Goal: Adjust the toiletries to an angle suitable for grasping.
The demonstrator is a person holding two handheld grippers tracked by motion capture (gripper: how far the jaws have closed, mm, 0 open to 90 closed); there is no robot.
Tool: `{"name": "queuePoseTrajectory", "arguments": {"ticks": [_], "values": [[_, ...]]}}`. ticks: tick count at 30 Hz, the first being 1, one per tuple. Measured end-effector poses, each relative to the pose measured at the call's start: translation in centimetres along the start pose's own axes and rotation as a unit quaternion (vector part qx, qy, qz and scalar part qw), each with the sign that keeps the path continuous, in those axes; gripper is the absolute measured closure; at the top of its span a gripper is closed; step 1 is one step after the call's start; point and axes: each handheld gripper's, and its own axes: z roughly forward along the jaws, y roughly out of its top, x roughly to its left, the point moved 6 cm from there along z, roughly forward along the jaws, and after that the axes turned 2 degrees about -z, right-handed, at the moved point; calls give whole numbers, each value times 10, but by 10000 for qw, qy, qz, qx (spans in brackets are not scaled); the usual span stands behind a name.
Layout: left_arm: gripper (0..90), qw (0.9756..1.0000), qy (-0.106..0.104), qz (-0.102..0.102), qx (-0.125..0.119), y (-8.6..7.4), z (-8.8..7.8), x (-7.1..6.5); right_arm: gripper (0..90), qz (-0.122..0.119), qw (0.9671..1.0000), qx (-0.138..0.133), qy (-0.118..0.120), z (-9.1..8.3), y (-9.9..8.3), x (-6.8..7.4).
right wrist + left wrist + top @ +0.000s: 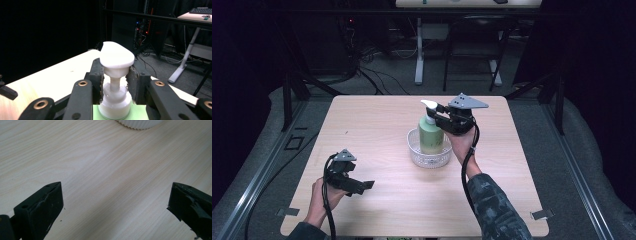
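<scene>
Item: green pump bottle (430,136) with white pump head (116,57), standing upright in a ribbed white bowl (429,156) near mid-surface (377,125). We record the right gripper (443,119) with jaws pinching the narrow pump collar under the head; the left gripper (362,186) rests well apart, jaws spread and empty. We judge the bottle rigid, smooth, top-heavy if full; the collar is the surest hold.

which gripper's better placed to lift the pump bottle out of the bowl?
Right. The right gripper already has its jaws closed around the pump bottle neck, just under the pump head. The left gripper is open, well away from the white bowl.
</scene>
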Motion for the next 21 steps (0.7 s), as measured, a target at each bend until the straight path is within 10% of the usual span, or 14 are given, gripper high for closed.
{"name": "queuePoseTrajectory", "arguments": {"ticks": [21], "values": [[0,10000,-14,40,21,0,0,-1,670,-45,9999,57,97,-6,-2,1]]}}
